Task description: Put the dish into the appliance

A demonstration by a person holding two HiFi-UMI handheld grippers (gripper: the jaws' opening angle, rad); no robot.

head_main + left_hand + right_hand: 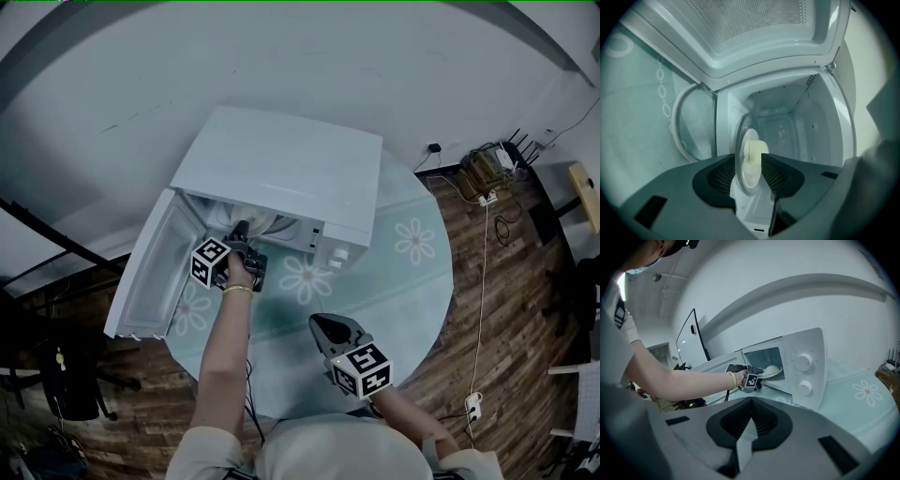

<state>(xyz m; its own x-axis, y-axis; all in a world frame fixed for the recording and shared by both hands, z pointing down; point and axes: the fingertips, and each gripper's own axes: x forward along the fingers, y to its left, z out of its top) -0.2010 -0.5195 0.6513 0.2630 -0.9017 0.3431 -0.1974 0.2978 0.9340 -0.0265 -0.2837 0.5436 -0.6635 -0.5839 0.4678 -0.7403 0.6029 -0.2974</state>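
Observation:
The white microwave (281, 169) stands on the round table with its door (155, 272) swung open to the left. My left gripper (242, 230) reaches into the opening. In the left gripper view a white dish (746, 180) with a pale lump of food (757, 151) on it stands edge-on between the jaws of my left gripper (749, 161), which are parted wider than its rim. From the right gripper view the dish (772, 370) sits just inside the microwave (804, 366). My right gripper (333, 330) hovers over the table's front, shut and empty; the right gripper view shows the right gripper (750, 411) closed.
A pale green cloth with flower prints (412, 241) covers the table. The microwave's control knobs (803, 362) are on its right side. Cables and a power strip (486, 197) lie on the wooden floor to the right. A chair (66, 384) stands at the lower left.

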